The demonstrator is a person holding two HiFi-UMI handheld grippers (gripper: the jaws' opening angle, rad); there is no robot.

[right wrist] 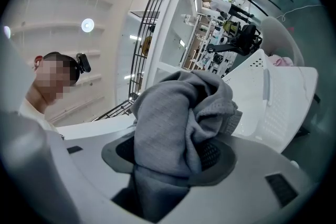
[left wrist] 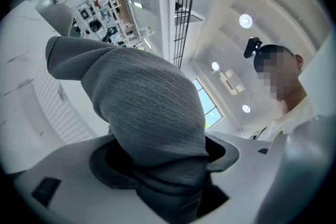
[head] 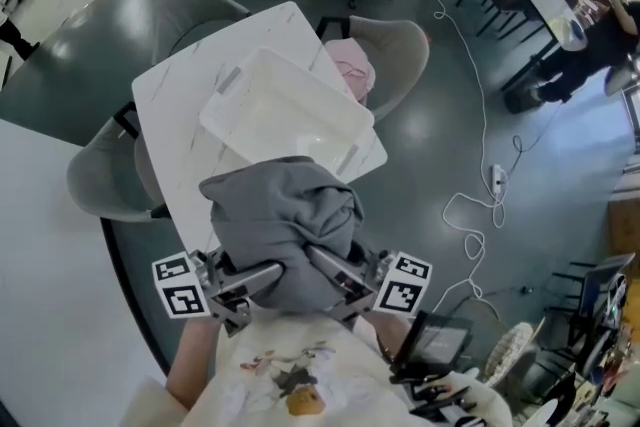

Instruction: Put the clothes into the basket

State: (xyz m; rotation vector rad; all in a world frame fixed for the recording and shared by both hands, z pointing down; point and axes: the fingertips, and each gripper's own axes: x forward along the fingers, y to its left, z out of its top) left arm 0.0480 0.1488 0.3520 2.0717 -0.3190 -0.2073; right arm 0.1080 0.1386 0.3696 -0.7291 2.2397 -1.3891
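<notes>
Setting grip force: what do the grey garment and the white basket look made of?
Grey garment: soft knit fabric, matte; fine ribbed weave and loose folds show. White basket: probably rigid plastic, smooth with a faint sheen, perforated walls.

Grey knitted cloth garment (head: 285, 215): fine-ribbed, matt, soft.
White rectangular plastic basket (head: 290, 105): smooth, faintly glossy, perforated walls.
White marble-look table (head: 165, 115): smooth, grey-veined.
Grey floor (head: 440, 115): polished, reflective.
Left claw (left wrist: 157, 181), right claw (right wrist: 157, 176): matt pale plastic, dark dimpled pads.

Grey garment (head: 285, 225); white basket (head: 285, 105); pink cloth (head: 352, 70).
</notes>
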